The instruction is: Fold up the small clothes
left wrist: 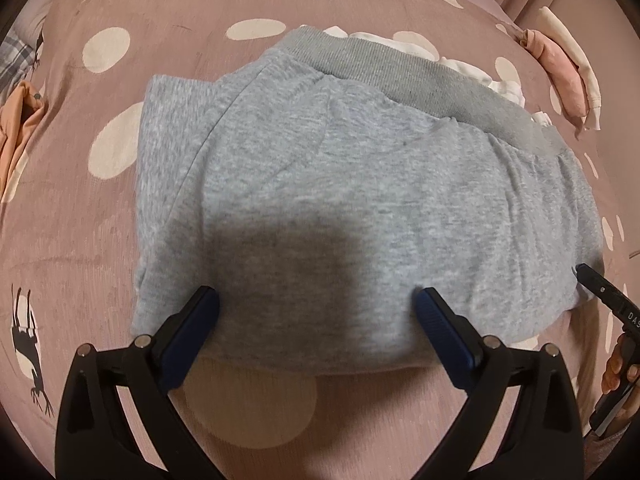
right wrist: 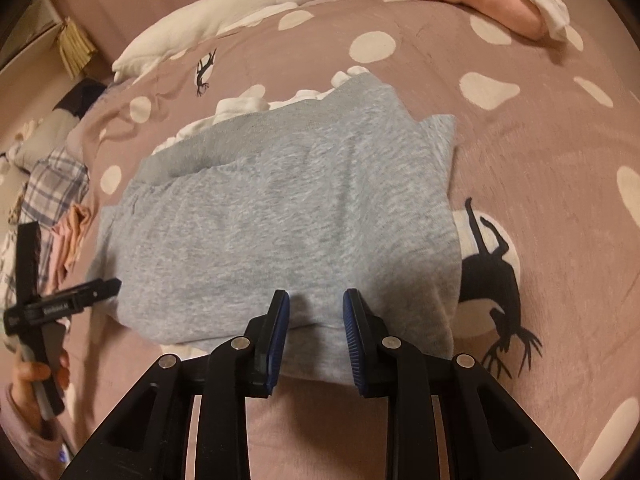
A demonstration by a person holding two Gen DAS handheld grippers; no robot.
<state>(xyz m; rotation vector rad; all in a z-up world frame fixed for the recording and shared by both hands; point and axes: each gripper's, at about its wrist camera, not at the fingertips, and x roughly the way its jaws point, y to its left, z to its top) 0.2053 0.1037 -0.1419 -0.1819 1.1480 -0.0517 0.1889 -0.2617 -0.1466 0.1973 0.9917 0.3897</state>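
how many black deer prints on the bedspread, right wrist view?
2. One small deer print sits beyond the grey garment, near the goose plush. One large deer print lies right of the garment. More may be hidden under the clothes.

A mauve bedspread (right wrist: pixel 520 152) printed with cream dots and black deer silhouettes covers the bed. A white goose plush (right wrist: pixel 248 8) with an orange beak lies along its far edge. At the left sit a plaid cloth (right wrist: pixel 52 188) and a straw-coloured tassel (right wrist: pixel 74 50) hanging by the wall.
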